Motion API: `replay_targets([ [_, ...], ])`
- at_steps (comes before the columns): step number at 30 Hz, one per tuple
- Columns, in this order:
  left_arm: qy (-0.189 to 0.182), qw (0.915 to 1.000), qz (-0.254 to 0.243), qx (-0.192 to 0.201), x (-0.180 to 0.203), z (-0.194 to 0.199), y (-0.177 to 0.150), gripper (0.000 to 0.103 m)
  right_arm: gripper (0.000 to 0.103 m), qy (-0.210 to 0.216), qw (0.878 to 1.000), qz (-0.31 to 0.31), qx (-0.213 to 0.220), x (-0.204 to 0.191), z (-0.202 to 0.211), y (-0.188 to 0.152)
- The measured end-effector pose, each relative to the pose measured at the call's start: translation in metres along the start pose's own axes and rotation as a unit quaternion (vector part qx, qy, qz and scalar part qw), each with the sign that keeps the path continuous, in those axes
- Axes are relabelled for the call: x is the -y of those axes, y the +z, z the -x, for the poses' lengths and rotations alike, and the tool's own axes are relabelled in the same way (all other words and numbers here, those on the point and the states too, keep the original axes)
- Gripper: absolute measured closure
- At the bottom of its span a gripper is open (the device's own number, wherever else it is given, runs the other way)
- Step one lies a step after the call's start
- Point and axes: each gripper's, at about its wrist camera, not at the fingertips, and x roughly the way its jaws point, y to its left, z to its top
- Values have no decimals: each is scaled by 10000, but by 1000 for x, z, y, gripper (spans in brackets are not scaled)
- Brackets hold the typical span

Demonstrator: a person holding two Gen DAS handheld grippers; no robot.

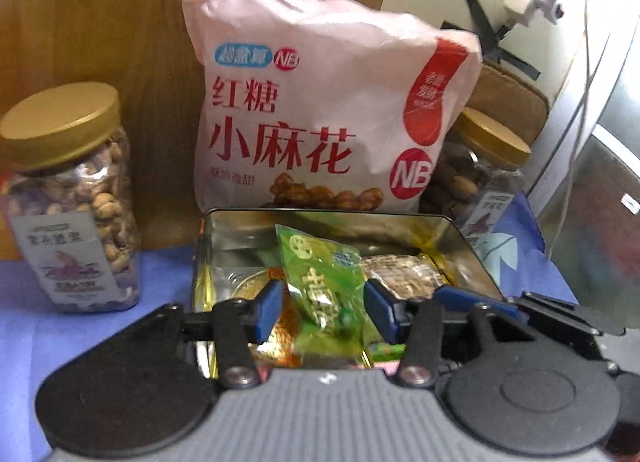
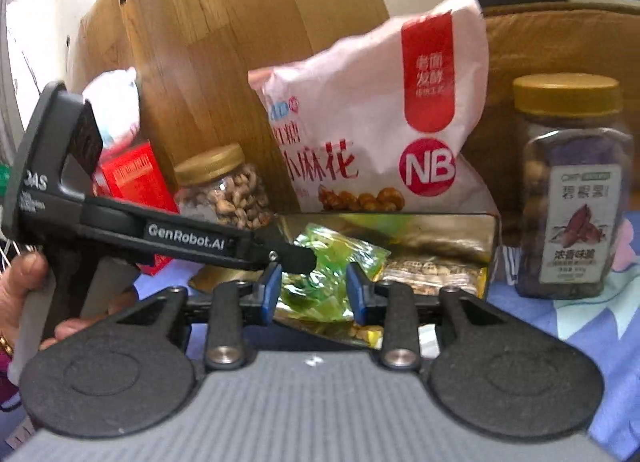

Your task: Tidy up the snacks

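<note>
Pinching a green packet (image 1: 320, 274) between their blue pads, the left tongs (image 1: 324, 298) are closed only as far as the crinkled wrapper allows. The packet stands upright in that grip, above the open tin (image 1: 460, 238). That hold looks meant to carry the packet down into the tin on its narrow side, so it slips in beside what already lies there. The right tongs (image 2: 312, 290) hang at the tin's near right corner with their jaws apart and nothing between the pads. The green packet shows in their gap but sits beyond it, in the other tool's grip. They seem to be waiting there, ready to steady the tin or tuck the wrapper down. A hand (image 2: 28, 282) wraps the left tool's handle at the left of the right-hand view. Inside the tin, brown-wrapped sweets (image 1: 408, 278) fill the right side, and more green and gold wrappers cover the floor, so the small loose snacks appear to be gathered here. The tin stands in the middle of the desk, on a blue cloth (image 1: 160, 274). Behind it a big pink bag (image 1: 320, 101) leans on a wooden board (image 1: 120, 21) along the desk's back edge, propped because it would not stand alone. A jar of nuts (image 1: 76, 197) stands upright toward the back left, and a second jar (image 2: 572, 189) toward the back right, flanking the bag. A red box (image 2: 132, 181) sits further left of the nut jar.
</note>
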Motion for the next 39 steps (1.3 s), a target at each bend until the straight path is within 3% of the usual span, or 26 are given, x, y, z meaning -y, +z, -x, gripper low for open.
replay_targets([
  [6,-278,9991,-89,292,-4,74,-38,57,64,356,9991,-200,108,-17,40,-15],
  [9,-412,9989,97,195,-17,105,-77,57,64,992,9928,-457,-501,-26,42,-37],
  [12,-568,9974,435,-3,-32,133,-124,58,64,1561,9749,-851,-1341,-35,29,-63],
  [17,-1011,9901,967,-150,-45,171,-197,62,64,1901,9519,-1049,-2163,-56,8,-89],
  [20,-1191,9860,1142,-222,-42,178,-223,65,64,2031,9462,-1124,-2254,-71,1,-94],
  [24,-939,9886,1156,-224,-37,176,-240,70,65,2113,9406,-1297,-2318,-85,-4,-100],
  [26,-811,9902,1118,-200,-35,176,-240,74,78,2119,9373,-1446,-2358,-86,3,-103],
  [29,-770,9906,1122,-161,-36,177,-244,76,86,2025,9375,-1540,-2374,-87,14,-110],
  [39,-688,9929,965,-56,-27,179,-250,74,87,1671,9435,-2214,-1812,-73,79,-145],
])
